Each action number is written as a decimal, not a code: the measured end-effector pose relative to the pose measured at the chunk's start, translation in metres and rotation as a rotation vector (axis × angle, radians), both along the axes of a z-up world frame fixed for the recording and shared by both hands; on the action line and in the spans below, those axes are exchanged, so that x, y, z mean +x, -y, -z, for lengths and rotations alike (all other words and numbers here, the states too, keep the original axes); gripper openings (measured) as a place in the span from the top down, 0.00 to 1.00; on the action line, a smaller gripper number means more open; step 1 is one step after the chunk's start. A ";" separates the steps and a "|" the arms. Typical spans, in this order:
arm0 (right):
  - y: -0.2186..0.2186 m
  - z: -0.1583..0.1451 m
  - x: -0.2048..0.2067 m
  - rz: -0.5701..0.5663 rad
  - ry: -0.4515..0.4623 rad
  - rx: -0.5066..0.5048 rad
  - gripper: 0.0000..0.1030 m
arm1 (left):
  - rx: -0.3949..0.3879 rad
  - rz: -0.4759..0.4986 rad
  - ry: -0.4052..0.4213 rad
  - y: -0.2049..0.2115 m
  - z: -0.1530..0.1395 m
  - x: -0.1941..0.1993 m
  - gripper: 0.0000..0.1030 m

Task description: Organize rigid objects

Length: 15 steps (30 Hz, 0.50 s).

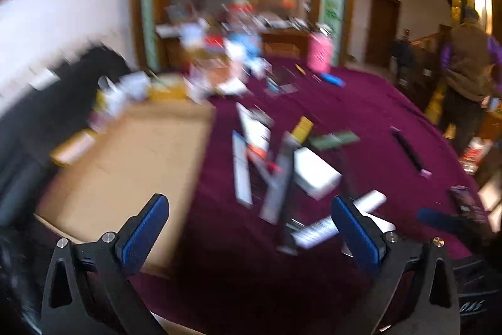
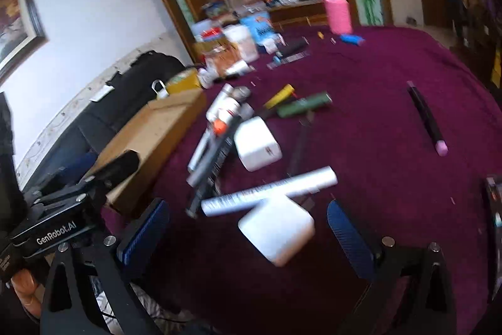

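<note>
Both views are motion-blurred. A heap of rigid objects lies on the maroon tablecloth [image 2: 360, 102]: white boxes [image 2: 256, 143] [image 2: 276, 228], a white tube [image 2: 269, 190], grey sticks [image 2: 213, 159], a yellow stick [image 2: 279, 96], a green stick [image 2: 304, 105] and a black pen with a pink cap [image 2: 425, 118]. My left gripper [image 1: 249, 228] is open and empty above the cloth, short of the heap [image 1: 276, 171]. My right gripper [image 2: 248, 228] is open, with the nearest white box lying between its fingers on the cloth. The left gripper's body shows at the left of the right wrist view.
A flat cardboard box [image 1: 131, 165] lies at the table's left, also in the right wrist view [image 2: 157, 140]. A pink bottle [image 2: 338, 13], blue packets [image 2: 259, 27] and many cartons crowd the far side. A dark packet [image 1: 467, 203] lies at right. People stand beyond the table [image 1: 467, 58].
</note>
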State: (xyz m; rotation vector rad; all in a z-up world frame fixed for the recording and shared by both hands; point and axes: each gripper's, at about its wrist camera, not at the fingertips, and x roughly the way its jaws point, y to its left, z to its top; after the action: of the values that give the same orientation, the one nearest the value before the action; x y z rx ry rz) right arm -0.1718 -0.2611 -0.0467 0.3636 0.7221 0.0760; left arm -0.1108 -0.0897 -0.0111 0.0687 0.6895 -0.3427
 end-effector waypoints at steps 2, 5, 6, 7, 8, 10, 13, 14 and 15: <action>0.007 0.007 -0.013 0.023 -0.026 0.011 0.01 | 0.017 0.030 -0.035 0.011 0.005 -0.006 0.00; 0.009 0.015 -0.027 0.048 -0.029 -0.005 0.04 | 0.036 0.076 -0.069 0.013 0.006 -0.012 0.02; 0.007 0.016 -0.032 0.055 -0.034 -0.013 0.07 | 0.024 0.091 -0.072 0.010 0.004 -0.016 0.05; 0.005 0.016 -0.035 0.062 -0.038 -0.024 0.13 | 0.021 0.091 -0.072 0.008 0.006 -0.020 0.05; 0.002 0.016 -0.040 0.070 -0.039 -0.036 0.16 | 0.019 0.088 -0.075 0.006 0.005 -0.026 0.08; -0.003 0.017 -0.048 0.065 -0.042 -0.030 0.21 | -0.001 0.105 -0.093 0.000 0.004 -0.038 0.16; -0.011 0.020 -0.060 0.061 -0.045 -0.011 0.22 | -0.041 0.104 -0.111 -0.011 0.005 -0.050 0.18; -0.013 0.019 -0.063 0.063 -0.042 -0.006 0.22 | -0.049 0.101 -0.116 -0.015 0.006 -0.054 0.18; -0.014 0.019 -0.066 0.068 -0.040 -0.002 0.22 | -0.051 0.096 -0.119 -0.017 0.006 -0.057 0.18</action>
State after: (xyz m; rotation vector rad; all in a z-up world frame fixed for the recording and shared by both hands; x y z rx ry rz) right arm -0.2374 -0.2475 -0.0655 0.3879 0.7488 0.0036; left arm -0.1675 -0.0731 -0.0167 0.0333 0.7967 -0.4595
